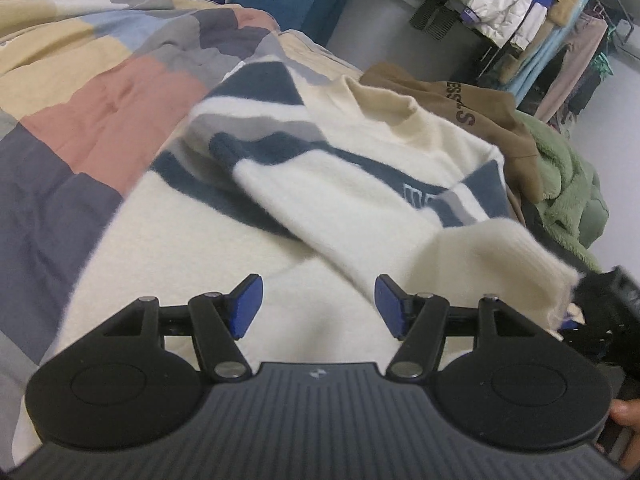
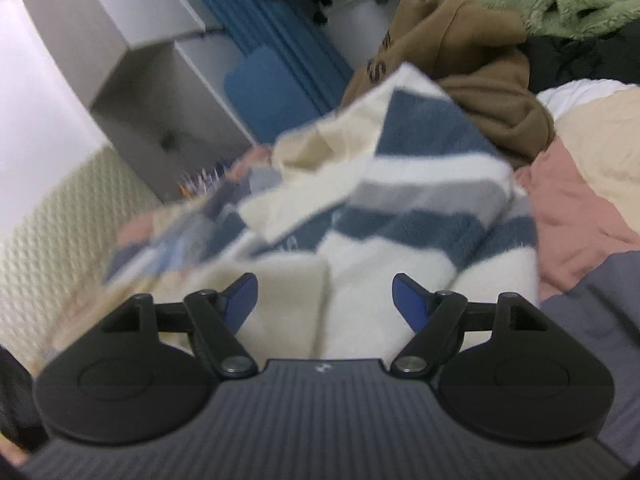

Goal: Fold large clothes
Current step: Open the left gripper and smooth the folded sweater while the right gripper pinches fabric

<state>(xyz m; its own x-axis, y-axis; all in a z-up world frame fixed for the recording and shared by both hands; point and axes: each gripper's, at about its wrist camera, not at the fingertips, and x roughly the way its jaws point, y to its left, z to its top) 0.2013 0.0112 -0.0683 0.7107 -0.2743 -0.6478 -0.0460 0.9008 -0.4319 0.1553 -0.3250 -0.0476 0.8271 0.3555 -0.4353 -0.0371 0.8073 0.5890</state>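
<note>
A: Item one, sweater [image 1: 372,184]. Location?

B: Flat on the quilt [image 1: 100,92], cream with blue and grey bands. One sleeve [image 1: 360,216] lies folded across the body; its cuff end points to 4 o'clock in the left view. Collar at 1 o'clock, far end.

A: Item two, left gripper [image 1: 318,306]. State?

B: Jaws spread, nothing between them. Cream body cloth lies just under and ahead, toward 12 o'clock.

A: Item three, right gripper [image 2: 324,300]. State?

B: Also spread wide, empty. The sweater [image 2: 400,200] fills 12 o'clock; this view is blurred, so I cannot tell whether the pads touch the cloth.

A: The relation that governs the next move?

B: Long axis runs from the grippers at the hem end away to the collar, roughly 6 to 12 o'clock. Both tools sit at the near end; I judge them about equally near. The folded sleeve's cuff is close to 3 o'clock of the left gripper.

A: Other stock?

B: Brown hoodie [image 1: 480,108] and green fleece [image 1: 560,176], heaped beyond the collar at 2 o'clock. Clothes rack [image 1: 540,8] behind.
</note>
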